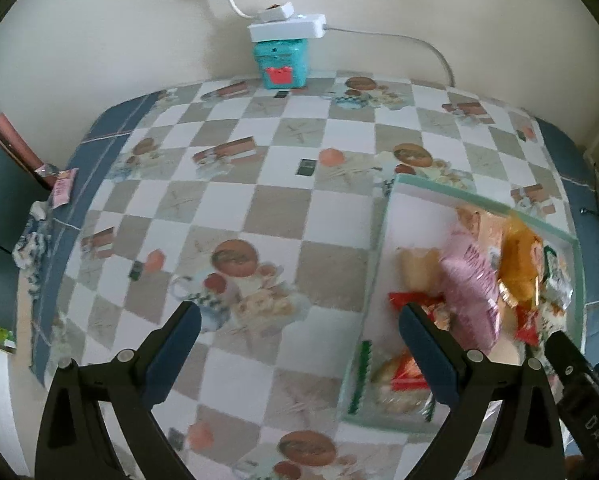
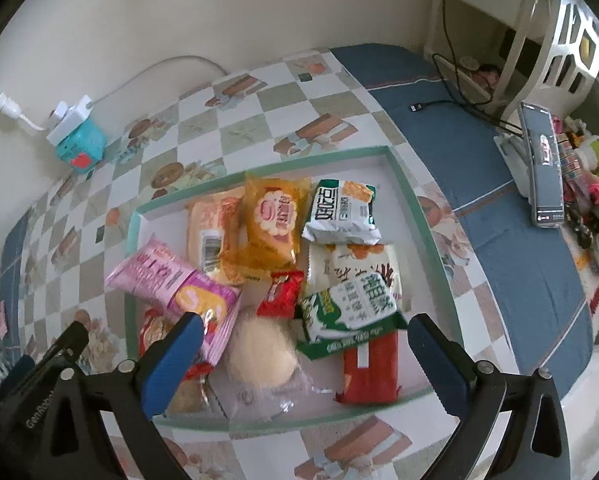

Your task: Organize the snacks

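Observation:
A shallow white tray with a green rim [image 2: 415, 196] lies on the checkered table and holds several snack packets: a pink packet [image 2: 167, 280], an orange one [image 2: 273, 224], a green-and-white one [image 2: 341, 212], a small red one [image 2: 281, 294], a red bar [image 2: 371, 368] and a pale round bun [image 2: 259, 348]. My right gripper [image 2: 305, 340] is open and empty just above the tray's near half. My left gripper [image 1: 299, 326] is open and empty over the table, its right finger over the tray's left edge [image 1: 373, 264]. The pink packet [image 1: 471, 276] is blurred there.
A teal box with a white power strip [image 1: 285, 46] on top stands at the wall. A phone on a stand [image 2: 541, 164] and clutter sit beyond the table's blue edge at right. A cable [image 2: 451, 100] lies on the blue cloth.

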### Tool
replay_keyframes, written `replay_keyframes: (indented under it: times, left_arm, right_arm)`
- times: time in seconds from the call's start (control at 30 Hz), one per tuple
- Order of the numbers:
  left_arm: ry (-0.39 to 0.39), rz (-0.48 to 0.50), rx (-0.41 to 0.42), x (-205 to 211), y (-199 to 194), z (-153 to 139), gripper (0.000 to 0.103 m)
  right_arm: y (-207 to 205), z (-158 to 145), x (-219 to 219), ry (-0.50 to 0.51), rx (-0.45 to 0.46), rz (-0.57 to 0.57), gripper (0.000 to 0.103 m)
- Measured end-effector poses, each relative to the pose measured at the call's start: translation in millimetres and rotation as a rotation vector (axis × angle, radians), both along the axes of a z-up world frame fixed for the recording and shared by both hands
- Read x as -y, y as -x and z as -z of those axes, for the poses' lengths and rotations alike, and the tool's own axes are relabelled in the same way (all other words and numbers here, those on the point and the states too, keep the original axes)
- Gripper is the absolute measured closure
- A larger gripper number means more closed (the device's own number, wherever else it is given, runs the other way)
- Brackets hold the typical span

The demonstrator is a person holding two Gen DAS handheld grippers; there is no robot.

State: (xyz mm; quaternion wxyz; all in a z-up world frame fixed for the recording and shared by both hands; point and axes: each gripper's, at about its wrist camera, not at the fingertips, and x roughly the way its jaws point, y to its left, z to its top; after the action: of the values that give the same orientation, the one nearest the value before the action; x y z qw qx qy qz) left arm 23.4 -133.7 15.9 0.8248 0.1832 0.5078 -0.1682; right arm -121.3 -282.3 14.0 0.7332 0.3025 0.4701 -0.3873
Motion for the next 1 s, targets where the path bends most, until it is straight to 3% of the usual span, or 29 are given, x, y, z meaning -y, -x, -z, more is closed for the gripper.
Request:
replay_keyframes:
  times: [0.43, 0.57, 1.0]
  left_arm:
    - [0.003, -0.085, 0.016, -72, 16, -17, 0.004]
    - [0.026, -0.091, -0.026, -96, 24, -10, 0.004]
    - [-0.038, -0.108, -0.024, -136, 43, 8, 0.004]
  right_arm:
    - [23, -15, -50, 0.060, 0.055, 0.006, 0.000]
    - [30, -18, -67, 0.084, 0.064, -0.025, 0.000]
    - [36, -3, -110, 0.108, 0.014, -0.109, 0.000]
